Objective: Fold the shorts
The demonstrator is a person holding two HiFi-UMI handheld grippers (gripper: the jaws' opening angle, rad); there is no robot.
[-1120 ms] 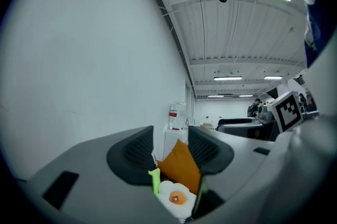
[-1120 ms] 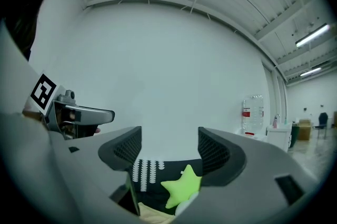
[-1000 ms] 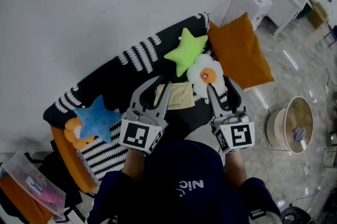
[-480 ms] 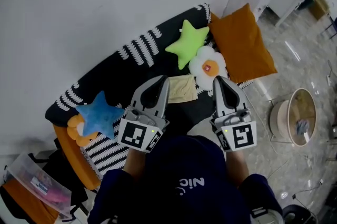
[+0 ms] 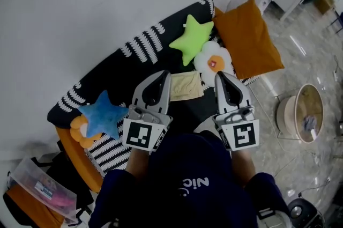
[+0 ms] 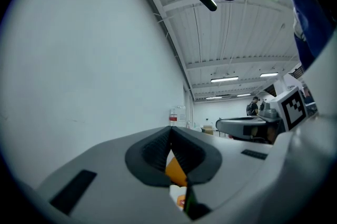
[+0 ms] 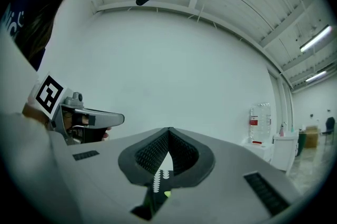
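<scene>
The shorts lie as a small pale yellow folded rectangle on the black seat of the sofa. My left gripper hovers just left of them, shut with nothing between its pads. My right gripper hovers just right of them, also shut and empty. In the left gripper view the left gripper has its jaws meeting at the tip, with the right gripper beside it. In the right gripper view the right gripper is likewise closed, with the left gripper alongside.
A green star pillow and a white flower pillow lie behind the shorts. A blue star pillow sits at the left and an orange cushion at the right. A round basket stands on the floor.
Both grippers' jaws stood open a second ago and are now shut on nothing. The right gripper has shifted slightly; the folded shorts have stayed where they were on the seat.
</scene>
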